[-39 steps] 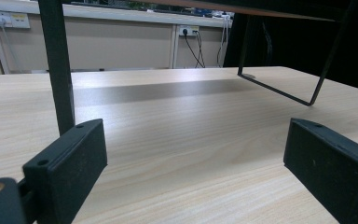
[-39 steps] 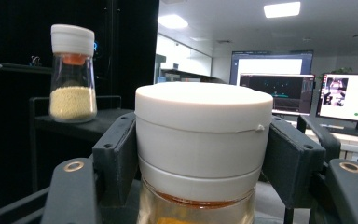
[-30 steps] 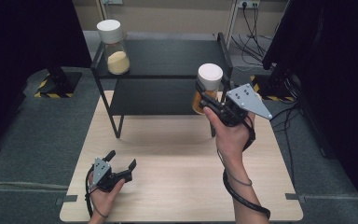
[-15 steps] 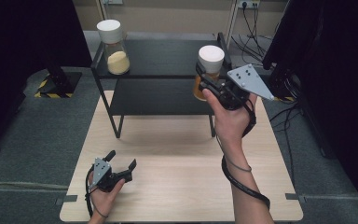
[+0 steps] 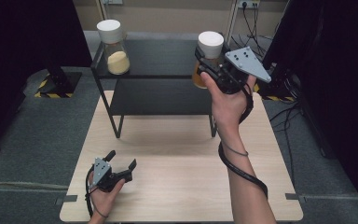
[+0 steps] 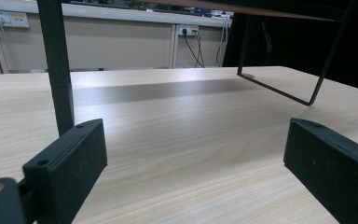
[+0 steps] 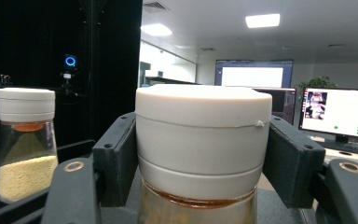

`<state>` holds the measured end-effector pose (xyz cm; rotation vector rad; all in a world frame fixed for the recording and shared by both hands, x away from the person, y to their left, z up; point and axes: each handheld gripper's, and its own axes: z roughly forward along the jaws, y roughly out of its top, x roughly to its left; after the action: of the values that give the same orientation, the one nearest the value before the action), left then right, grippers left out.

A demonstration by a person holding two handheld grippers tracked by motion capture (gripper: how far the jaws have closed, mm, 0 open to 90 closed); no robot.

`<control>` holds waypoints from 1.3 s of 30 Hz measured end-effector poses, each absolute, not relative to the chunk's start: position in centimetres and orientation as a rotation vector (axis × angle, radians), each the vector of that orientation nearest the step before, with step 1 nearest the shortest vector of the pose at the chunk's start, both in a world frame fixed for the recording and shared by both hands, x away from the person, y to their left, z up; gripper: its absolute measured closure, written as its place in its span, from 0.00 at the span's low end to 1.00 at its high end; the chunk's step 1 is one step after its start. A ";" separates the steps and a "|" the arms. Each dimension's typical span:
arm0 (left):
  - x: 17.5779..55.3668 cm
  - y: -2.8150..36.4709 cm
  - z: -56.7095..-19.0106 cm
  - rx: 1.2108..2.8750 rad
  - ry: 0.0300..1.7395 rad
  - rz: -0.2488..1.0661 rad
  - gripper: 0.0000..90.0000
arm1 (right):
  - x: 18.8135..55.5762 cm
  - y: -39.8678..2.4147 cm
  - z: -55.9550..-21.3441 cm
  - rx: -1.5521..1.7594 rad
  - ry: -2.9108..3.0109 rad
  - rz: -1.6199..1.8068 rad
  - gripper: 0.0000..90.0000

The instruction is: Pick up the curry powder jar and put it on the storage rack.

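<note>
My right gripper (image 5: pixel 205 58) is shut on the white cap of a glass jar (image 5: pixel 209 45) with amber contents and holds it upright in the air over the right end of the black shelf (image 5: pixel 158 56). Up close in the right gripper view, the jar's cap (image 7: pixel 203 135) sits squeezed between both pads (image 7: pixel 119 154). A second white-capped jar (image 5: pixel 112 47) with pale yellow grains stands on the shelf's left end, also seen as the jar (image 7: pixel 25 142) to the left. My left gripper (image 5: pixel 121 161) rests open on the wooden table (image 5: pixel 177 186) near its front left, nothing between its jaws.
The black two-tier shelf stands on thin metal legs (image 6: pixel 56 65) at the table's far half, with a lower tier (image 5: pixel 161 95). Cables and wall sockets (image 5: pixel 247 5) lie behind it. Dark panels flank both sides.
My right gripper has risen with the jar, carrying it up and slightly away toward the top shelf level. The left gripper has stayed where it was.
</note>
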<state>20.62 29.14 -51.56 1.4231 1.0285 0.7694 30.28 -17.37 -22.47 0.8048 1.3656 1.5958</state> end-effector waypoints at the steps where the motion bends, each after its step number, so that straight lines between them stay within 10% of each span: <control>1: 20.6 29.1 -51.6 1.421 1.029 0.768 0.06 | 30.5 -17.2 -22.4 0.807 1.366 1.591 0.38; 39: 20.7 29.2 -51.6 1.425 1.025 0.762 0.06 | 36.7 -15.8 -20.6 0.900 1.366 1.489 0.38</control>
<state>20.72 29.23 -51.56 1.4247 1.0246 0.7615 36.70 -15.85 -20.59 0.9000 1.3664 1.4887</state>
